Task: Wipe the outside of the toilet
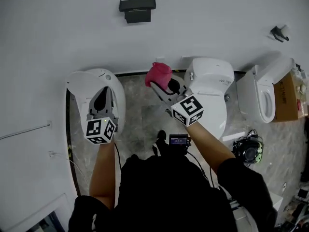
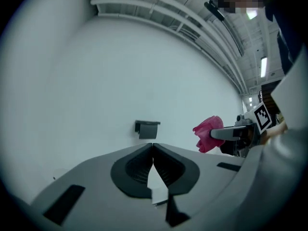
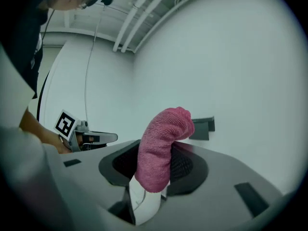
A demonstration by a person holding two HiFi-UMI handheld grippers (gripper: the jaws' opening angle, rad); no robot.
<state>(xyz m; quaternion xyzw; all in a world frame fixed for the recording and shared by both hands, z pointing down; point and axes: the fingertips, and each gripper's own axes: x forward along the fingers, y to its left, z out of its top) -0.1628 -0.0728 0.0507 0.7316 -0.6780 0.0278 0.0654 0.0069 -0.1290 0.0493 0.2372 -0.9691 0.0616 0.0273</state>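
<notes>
Three white toilets stand in a row against the white wall: the left toilet [image 1: 82,81], the middle toilet [image 1: 212,74] and the right toilet [image 1: 264,94], whose seat ring is open to view. There are two grippers and one pink cloth [image 1: 159,73].

The left gripper [image 1: 103,92] hangs over the left toilet. In its own view its fingers [image 2: 144,160] meet at the tips, with only a thin wedge of light lower down and nothing between them. The right gripper [image 1: 156,84] is clamped on the pink cloth, which bulges up past the fingertips and folds over toward the wall in the right gripper view. The cloth sits in the gap between the left and middle toilets, close to the wall and just beside the middle toilet's near-left edge. No view shows whether it touches the porcelain.

One black wall fixture [image 1: 137,8] is mounted high above that gap, well apart from both grippers. A second, smaller dark fitting [image 1: 279,32] sits on the wall at far right.

A strip of mottled grey floor [image 1: 142,115] lies open between the left and middle toilets and runs down to the person's body. The middle and right toilets stand nearer each other, leaving a narrower gap. One cardboard box [image 1: 288,96] presses against the right toilet's outer side, and one black headset-like object [image 1: 248,150] lies on the floor below it
</notes>
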